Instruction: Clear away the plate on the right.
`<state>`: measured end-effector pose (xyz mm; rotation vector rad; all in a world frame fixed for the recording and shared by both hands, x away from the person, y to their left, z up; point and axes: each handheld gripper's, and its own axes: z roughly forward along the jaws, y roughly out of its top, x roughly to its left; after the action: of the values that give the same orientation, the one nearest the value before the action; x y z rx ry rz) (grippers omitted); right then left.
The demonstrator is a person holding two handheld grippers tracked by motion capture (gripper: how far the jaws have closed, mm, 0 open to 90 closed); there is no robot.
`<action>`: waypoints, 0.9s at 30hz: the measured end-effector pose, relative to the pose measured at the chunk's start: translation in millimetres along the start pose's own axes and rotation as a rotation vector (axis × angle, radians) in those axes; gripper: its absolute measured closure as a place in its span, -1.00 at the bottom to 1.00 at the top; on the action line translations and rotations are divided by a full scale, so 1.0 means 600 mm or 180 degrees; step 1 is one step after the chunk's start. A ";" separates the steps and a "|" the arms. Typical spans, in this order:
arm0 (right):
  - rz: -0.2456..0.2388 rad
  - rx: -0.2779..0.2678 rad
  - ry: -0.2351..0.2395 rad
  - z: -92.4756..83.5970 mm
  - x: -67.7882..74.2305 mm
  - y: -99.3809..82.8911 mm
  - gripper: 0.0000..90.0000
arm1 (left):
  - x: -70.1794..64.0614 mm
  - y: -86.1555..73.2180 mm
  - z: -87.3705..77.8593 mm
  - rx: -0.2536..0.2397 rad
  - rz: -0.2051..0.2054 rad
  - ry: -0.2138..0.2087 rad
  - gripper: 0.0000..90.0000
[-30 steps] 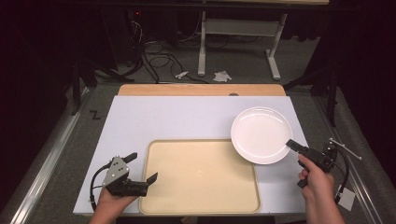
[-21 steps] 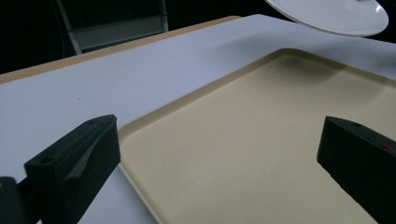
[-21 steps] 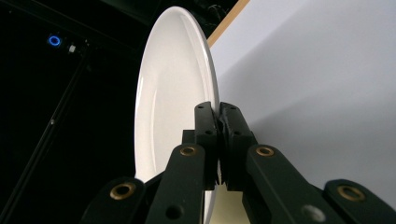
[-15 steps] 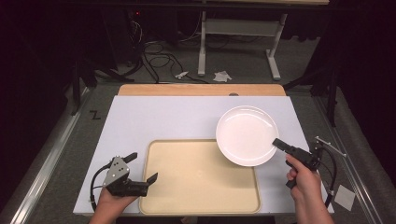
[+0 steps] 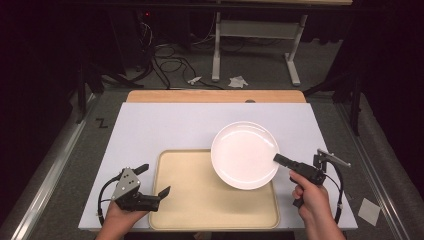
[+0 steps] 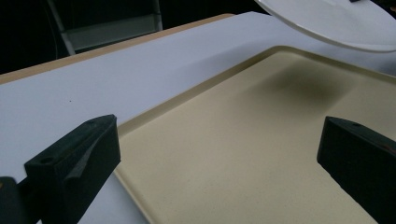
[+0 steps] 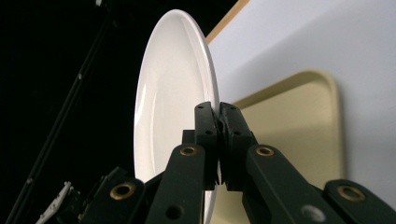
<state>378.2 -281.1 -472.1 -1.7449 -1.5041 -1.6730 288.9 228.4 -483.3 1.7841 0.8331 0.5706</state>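
Tray (image 5: pixel 200 210) serves as the landmark on the desk (image 5: pixel 165 125). At its left edge the left gripper (image 5: pixel 152 181) rests with its jaws wide, nothing between them. Over the tray's far right corner hangs the white plate (image 5: pixel 244 154), lying almost flat and hiding that corner. Right of the tray, the right gripper (image 5: pixel 276 158) is clamped on the plate's right rim.

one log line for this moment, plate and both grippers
right gripper: shut on plate rim, held above tray | left gripper: open, empty, at tray's left edge
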 end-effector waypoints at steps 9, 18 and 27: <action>-0.0091 0.0221 -0.0041 0.038 0.009 -0.015 0.99 | 0.002 0.000 0.000 -0.0009 -0.0009 0.0003 -0.99; -0.0188 0.0393 -0.0066 0.064 0.017 -0.030 0.99 | 0.002 0.000 0.001 -0.0010 -0.0005 0.0006 -0.99; -0.0274 0.0553 -0.0118 0.082 0.024 -0.045 0.99 | 0.000 0.001 -0.001 -0.0008 0.0002 0.0008 -0.99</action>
<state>380.5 -224.7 -485.4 -1.6502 -1.7083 -1.5058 288.8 228.8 -482.7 1.7819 0.8333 0.5743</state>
